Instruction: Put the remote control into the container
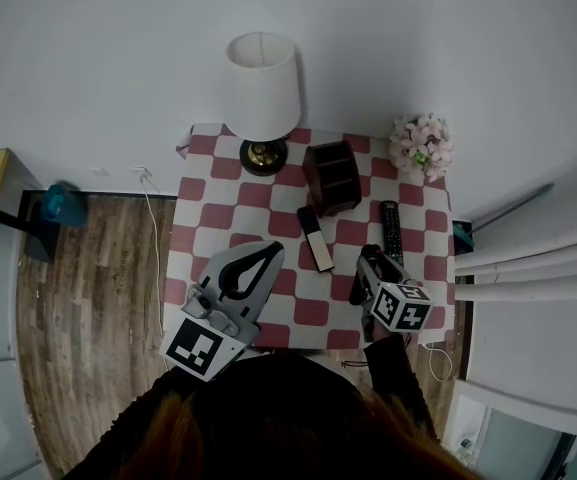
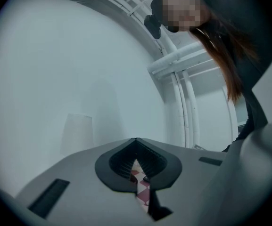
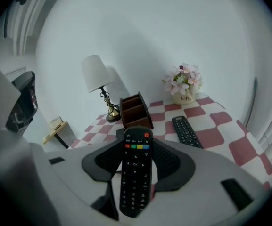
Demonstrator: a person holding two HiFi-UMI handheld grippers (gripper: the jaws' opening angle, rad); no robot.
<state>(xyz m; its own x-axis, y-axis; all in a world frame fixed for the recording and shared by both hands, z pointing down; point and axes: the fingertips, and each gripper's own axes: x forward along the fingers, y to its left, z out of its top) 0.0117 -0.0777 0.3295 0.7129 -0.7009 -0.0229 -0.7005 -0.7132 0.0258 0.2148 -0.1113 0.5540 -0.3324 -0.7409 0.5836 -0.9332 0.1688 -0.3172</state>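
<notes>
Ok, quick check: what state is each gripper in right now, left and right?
Left gripper: shut, nothing between its jaws.
Right gripper: closed on the black remote control, which sits lengthwise between its pads.

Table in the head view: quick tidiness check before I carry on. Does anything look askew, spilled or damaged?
Nothing looks spilled or broken. The far left corner of the tablecloth, beside the lamp, looks rumpled rather than flat. The container stands upright.
</notes>
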